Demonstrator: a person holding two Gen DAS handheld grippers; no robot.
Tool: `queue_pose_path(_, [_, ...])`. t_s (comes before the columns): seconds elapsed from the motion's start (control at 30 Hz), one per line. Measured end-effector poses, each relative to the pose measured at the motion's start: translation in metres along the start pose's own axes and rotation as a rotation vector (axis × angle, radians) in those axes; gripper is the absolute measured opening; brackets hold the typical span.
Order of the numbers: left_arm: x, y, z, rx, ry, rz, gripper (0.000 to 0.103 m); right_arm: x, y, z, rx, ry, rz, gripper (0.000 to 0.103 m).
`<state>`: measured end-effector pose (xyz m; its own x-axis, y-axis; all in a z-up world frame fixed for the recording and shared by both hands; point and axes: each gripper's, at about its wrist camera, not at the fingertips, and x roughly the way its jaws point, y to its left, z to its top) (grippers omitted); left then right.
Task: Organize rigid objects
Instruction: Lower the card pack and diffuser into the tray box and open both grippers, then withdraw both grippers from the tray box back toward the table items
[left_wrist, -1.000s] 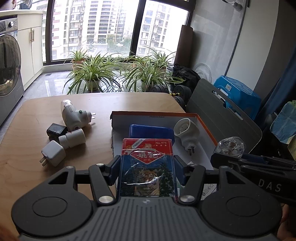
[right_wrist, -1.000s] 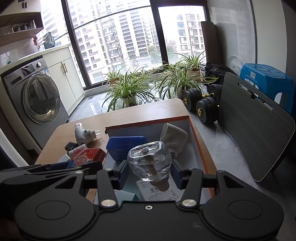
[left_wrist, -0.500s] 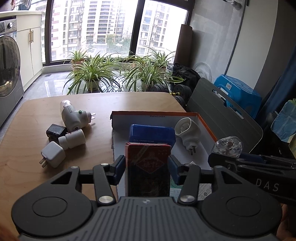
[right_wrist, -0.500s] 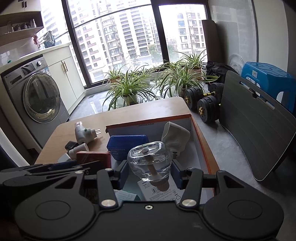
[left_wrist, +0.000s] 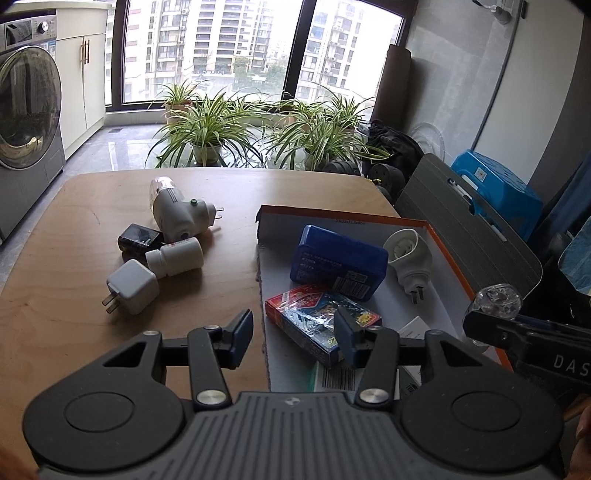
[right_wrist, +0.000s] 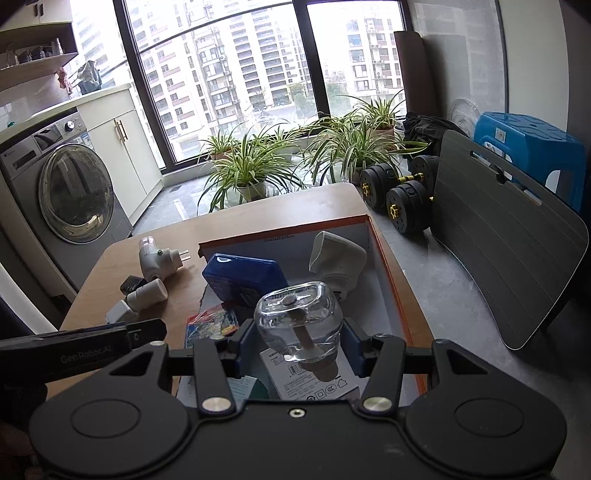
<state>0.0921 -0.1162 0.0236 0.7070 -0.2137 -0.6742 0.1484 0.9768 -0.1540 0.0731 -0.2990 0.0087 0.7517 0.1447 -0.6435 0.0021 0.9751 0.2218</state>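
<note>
- Your left gripper hovers over the near left corner of the orange-edged box; its jaws stand apart and hold nothing.
- The red card pack lies flat in the box just beyond those jaws, touching neither pad, with the blue case right behind it.
- Your right gripper has its jaws clamped on the clear glass bottle, which hangs over the near part of the box, its wick pointing back at the camera.
- A white plug-in vaporizer lies in the far right part of the box, prongs toward you.
- On the tabletop left of the box sits a loose cluster: a second white vaporizer at the far end, a small black block, a white pill bottle on its side and a white charger cube nearest you.
- The pill bottle touches both the black block and the charger cube.
- Printed leaflets lie in the near end of the box under the held bottle.
</note>
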Motion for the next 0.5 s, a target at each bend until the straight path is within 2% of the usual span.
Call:
queue_pose_path(0.23, [-0.003, 0.002, 0.000, 0.013, 0.004, 0.009, 0.054, 0.025, 0.008, 0.014, -0.016, 0.017, -0.005, 0.063])
queue_pose_path(0.33, [-0.006, 0.004, 0.001, 0.016, -0.002, 0.018, 0.062, 0.018, 0.013, 0.014, -0.014, -0.003, 0.002, 0.063])
queue_pose_path(0.5, [-0.008, 0.011, 0.002, 0.005, -0.005, 0.028, 0.066, 0.006, 0.025, 0.017, -0.054, -0.024, 0.008, 0.064])
